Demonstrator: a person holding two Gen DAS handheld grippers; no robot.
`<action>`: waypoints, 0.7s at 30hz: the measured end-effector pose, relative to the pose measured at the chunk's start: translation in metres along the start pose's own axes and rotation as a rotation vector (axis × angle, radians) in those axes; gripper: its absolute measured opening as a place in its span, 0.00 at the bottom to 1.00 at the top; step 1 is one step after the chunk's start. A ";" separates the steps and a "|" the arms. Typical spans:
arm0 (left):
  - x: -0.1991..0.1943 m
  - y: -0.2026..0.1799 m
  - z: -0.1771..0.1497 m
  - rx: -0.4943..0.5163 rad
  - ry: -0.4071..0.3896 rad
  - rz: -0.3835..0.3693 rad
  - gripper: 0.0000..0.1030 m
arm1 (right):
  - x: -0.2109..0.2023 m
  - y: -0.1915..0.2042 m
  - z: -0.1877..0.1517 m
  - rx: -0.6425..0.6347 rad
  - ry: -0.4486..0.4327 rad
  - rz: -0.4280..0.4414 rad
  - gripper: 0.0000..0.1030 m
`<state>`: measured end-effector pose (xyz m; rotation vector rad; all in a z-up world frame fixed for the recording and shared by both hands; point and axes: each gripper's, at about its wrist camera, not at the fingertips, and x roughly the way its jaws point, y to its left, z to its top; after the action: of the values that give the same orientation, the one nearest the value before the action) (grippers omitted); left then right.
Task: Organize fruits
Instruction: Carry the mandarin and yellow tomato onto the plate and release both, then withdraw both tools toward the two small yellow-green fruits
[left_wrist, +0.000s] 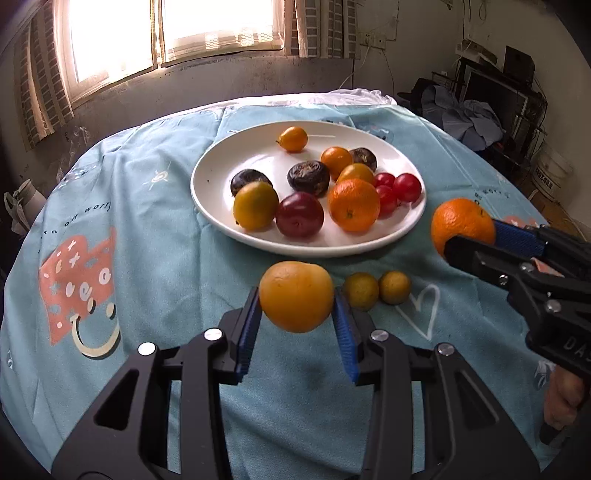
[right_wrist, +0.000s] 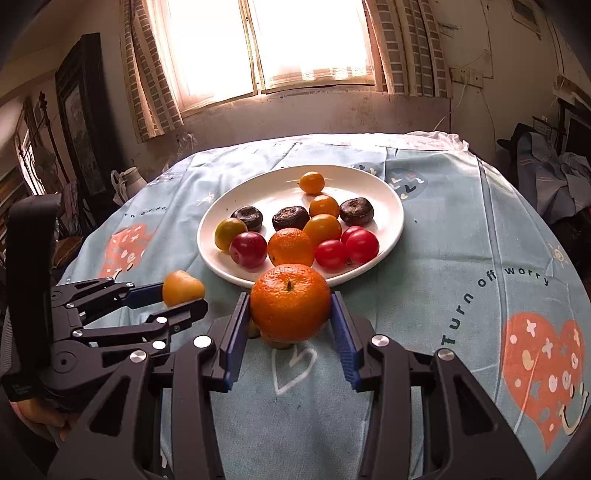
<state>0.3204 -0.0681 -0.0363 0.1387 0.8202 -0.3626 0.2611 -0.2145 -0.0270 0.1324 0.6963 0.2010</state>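
Holding one fruit in each tongs, both clear of the surface (left_wrist: 155, 266) near its front edge. White plate (left_wrist: 207, 192) sits toward the middle, already carrying a dozen or so pieces: mandarins, red plum, cherry tomatoes, dark wrinkled fruits.

Right tongs (right_wrist: 291, 314) are closed on the mandarin (right_wrist: 290, 301), pads squeezing across its widest girth, stem facing me. Judged light, with loose pebbly peel that gives; good friction, but hard squeeze would bruise it.

Left tongs (left_wrist: 296, 312) are clamped on the yellow-orange fruit (left_wrist: 296, 295), again at the sides. Skin looks smooth and waxy, so likely more slippery; firm, light, slightly lopsided. Keep the grip on the equator.

Two small yellow-green citrus (left_wrist: 376, 288) lie touching on the cloth, between the plate's front rim and the surface's front edge. Small, round, prone to roll; best pinched dead centre.
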 end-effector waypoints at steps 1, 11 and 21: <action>-0.003 0.002 0.008 -0.008 -0.013 -0.007 0.38 | 0.001 -0.005 0.004 0.018 -0.011 0.002 0.42; 0.039 0.020 0.111 -0.076 -0.043 0.002 0.38 | 0.047 -0.031 0.065 0.029 -0.117 -0.068 0.42; 0.034 0.042 0.104 -0.162 -0.023 0.065 0.85 | 0.057 -0.022 0.064 -0.023 -0.112 -0.086 0.61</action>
<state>0.4288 -0.0646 0.0086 0.0099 0.8176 -0.2345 0.3482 -0.2267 -0.0179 0.0911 0.5868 0.1183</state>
